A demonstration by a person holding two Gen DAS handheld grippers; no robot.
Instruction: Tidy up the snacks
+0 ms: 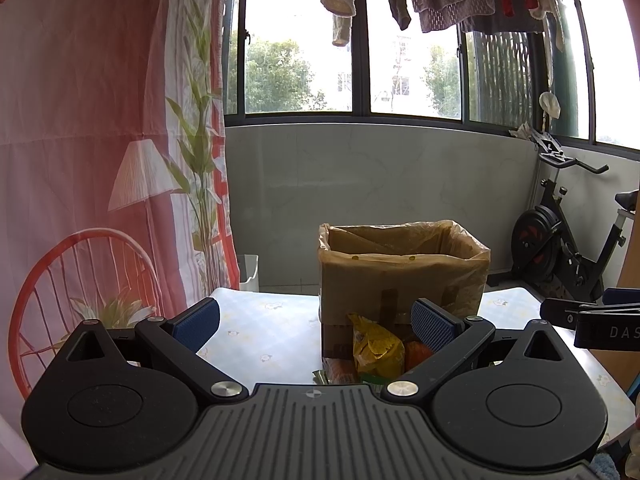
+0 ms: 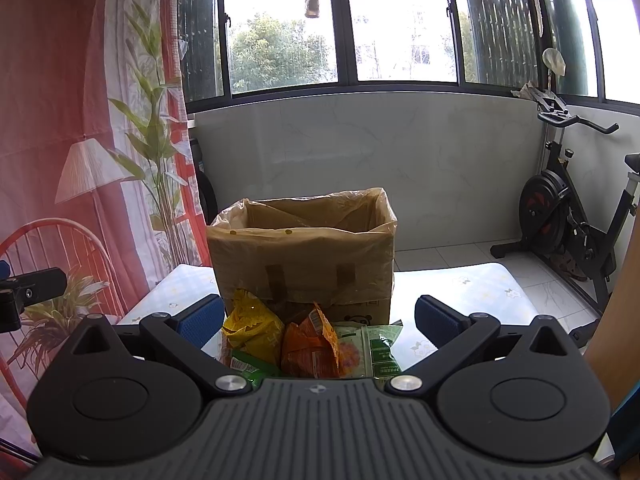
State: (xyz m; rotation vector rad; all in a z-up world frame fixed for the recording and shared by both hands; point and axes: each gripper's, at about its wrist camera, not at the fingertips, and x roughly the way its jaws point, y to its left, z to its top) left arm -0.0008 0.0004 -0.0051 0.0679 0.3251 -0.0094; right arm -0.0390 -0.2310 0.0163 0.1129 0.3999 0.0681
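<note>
A cardboard box (image 2: 304,256) lined with a clear plastic bag stands on the table (image 2: 472,284); it also shows in the left wrist view (image 1: 400,276). Snack packets lie in front of it: a yellow packet (image 2: 252,328), an orange packet (image 2: 312,348), a green-and-white packet (image 2: 376,348) and a small green packet (image 2: 248,368). The left wrist view shows the yellow packet (image 1: 376,348) and part of the orange packet (image 1: 418,352). My right gripper (image 2: 320,320) is open and empty, just short of the packets. My left gripper (image 1: 316,320) is open and empty, left of the packets.
The table has a pale patterned cloth (image 1: 272,328). An exercise bike (image 2: 572,216) stands at the right by the window wall. A printed red curtain (image 2: 80,140) hangs on the left. A white bin (image 1: 249,273) stands on the floor behind the table.
</note>
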